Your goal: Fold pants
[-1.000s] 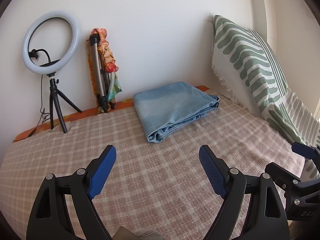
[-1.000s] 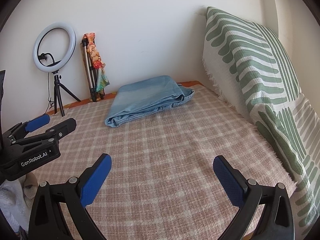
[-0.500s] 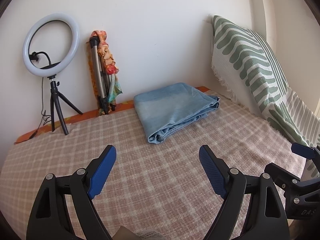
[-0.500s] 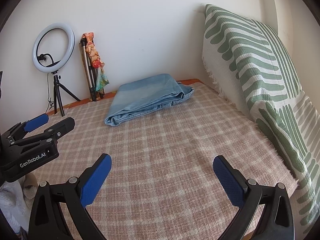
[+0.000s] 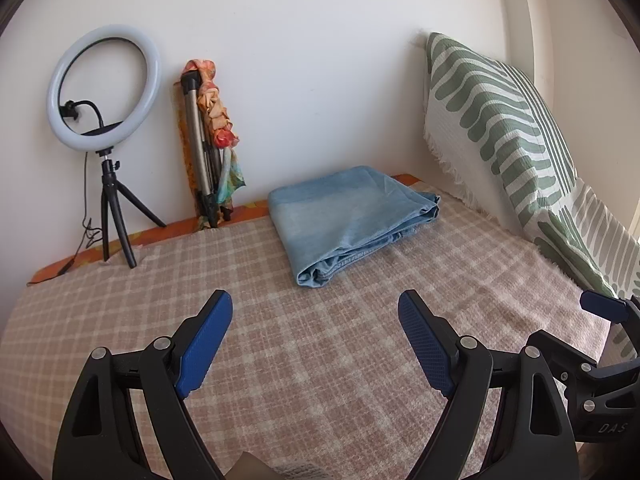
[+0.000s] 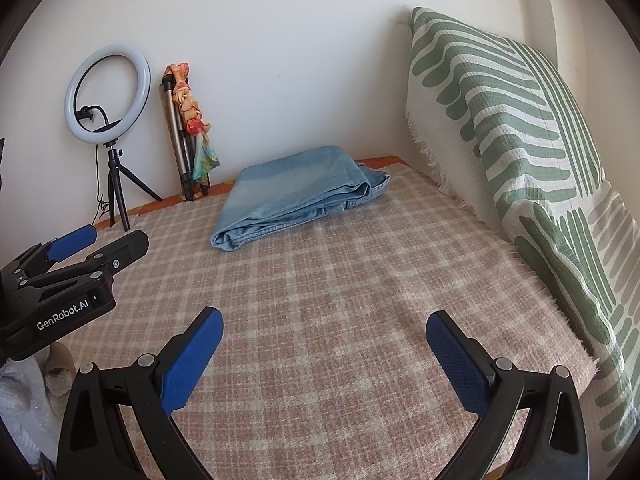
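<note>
Left gripper (image 5: 316, 322), right gripper (image 6: 324, 340) both spread wide, empty, well back from pants (image 5: 348, 216): already folded compact on blanket (image 5: 320, 380), likely finished.

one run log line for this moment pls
pants: folded, on checked blanket | left claw: open, empty | right claw: open, empty | contact: none

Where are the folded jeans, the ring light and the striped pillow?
folded jeans (image 5: 344, 208), left wrist view, top layer.
ring light (image 5: 103, 86), left wrist view, lower rim.
striped pillow (image 6: 492, 92), right wrist view, front face.
</note>
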A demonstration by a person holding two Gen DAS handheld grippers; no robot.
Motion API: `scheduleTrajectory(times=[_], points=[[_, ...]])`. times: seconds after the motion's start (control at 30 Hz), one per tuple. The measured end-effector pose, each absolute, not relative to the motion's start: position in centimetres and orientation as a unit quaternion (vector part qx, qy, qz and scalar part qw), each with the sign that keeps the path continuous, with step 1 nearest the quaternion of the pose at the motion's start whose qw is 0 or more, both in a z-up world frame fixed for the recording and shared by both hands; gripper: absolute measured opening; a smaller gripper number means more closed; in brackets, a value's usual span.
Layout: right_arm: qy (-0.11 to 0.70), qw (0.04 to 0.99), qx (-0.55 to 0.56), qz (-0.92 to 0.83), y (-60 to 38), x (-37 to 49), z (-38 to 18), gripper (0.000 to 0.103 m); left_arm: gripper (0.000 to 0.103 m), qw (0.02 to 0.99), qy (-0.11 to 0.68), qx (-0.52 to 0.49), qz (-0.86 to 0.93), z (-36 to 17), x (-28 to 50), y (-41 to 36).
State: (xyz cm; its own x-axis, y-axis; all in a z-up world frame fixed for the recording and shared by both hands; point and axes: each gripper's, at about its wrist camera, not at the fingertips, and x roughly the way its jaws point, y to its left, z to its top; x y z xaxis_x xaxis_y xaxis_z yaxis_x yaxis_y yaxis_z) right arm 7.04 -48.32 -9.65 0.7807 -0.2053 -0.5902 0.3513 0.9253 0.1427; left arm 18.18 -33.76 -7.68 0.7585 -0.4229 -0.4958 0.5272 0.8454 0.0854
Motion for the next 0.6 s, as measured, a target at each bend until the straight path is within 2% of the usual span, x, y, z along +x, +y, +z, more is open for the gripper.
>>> scheduleTrajectory(times=[0.6], points=[[0.300,0.934,0.128,-0.146,-48.39,7.13,-9.96,0.103,0.085,0.932,0.230,0.110,-0.258,-7.58,17.89,-33.83]])
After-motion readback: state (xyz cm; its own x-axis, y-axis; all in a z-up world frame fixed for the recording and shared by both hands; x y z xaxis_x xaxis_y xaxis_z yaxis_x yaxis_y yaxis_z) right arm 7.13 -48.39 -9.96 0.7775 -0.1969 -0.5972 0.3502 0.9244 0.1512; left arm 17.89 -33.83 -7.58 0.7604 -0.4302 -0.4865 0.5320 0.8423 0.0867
